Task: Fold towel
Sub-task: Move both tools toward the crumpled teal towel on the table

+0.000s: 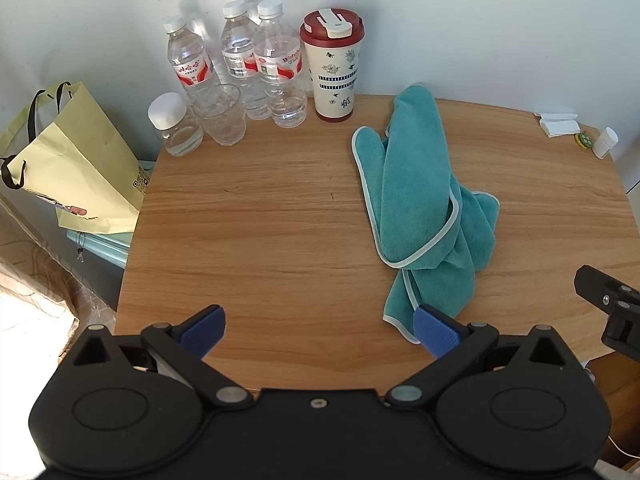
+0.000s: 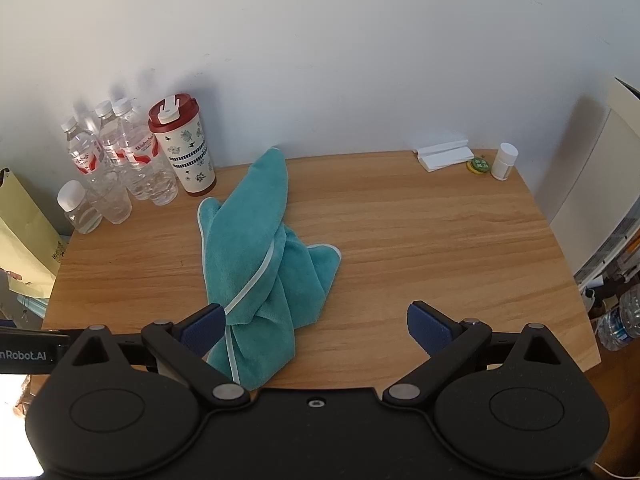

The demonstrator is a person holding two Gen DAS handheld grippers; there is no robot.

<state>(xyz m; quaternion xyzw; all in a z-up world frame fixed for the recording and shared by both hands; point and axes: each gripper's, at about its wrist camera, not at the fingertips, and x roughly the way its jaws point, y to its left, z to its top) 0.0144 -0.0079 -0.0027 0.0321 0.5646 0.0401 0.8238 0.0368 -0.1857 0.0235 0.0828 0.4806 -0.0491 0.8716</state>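
My left fingers [image 1: 434,334] spread wide, nothing between them; same on the right fingers [image 2: 430,330], wide apart, empty. Both hover low over the near counter edge, looks like a start pose before the first grab.

Left to right in the left wrist view: yellow paper bag [image 1: 76,160] at 9 o'clock, off the counter, creased matte paper with black handles. At 11 o'clock a cluster pushed back to the wall, probably to keep the work area free: white-capped jar [image 1: 174,126], ribbed clear glass [image 1: 221,114], clear plastic water bottles [image 1: 264,68] with red labels, then a tumbler [image 1: 333,68] at 12, cream body, dark red lid, flower print.

Towel [image 1: 424,208] sits right of centre, about 1 to 3 o'clock, teal plush terry with pale piped hem, bunched in a long twisted heap, not flat, nothing folded yet. Its near corner lies just beside my left gripper's right pad. In the right wrist view the towel [image 2: 260,264] is at 10 to 11 o'clock, its hem touching or just behind the left pad; cannot tell which.

Counter [image 1: 256,220] is smooth wood-grain laminate, rounded corners. Far right at 2 o'clock: white folded paper [image 1: 558,122], small white pill bottle [image 1: 605,142].

Needs spreading out first, I'd judge.
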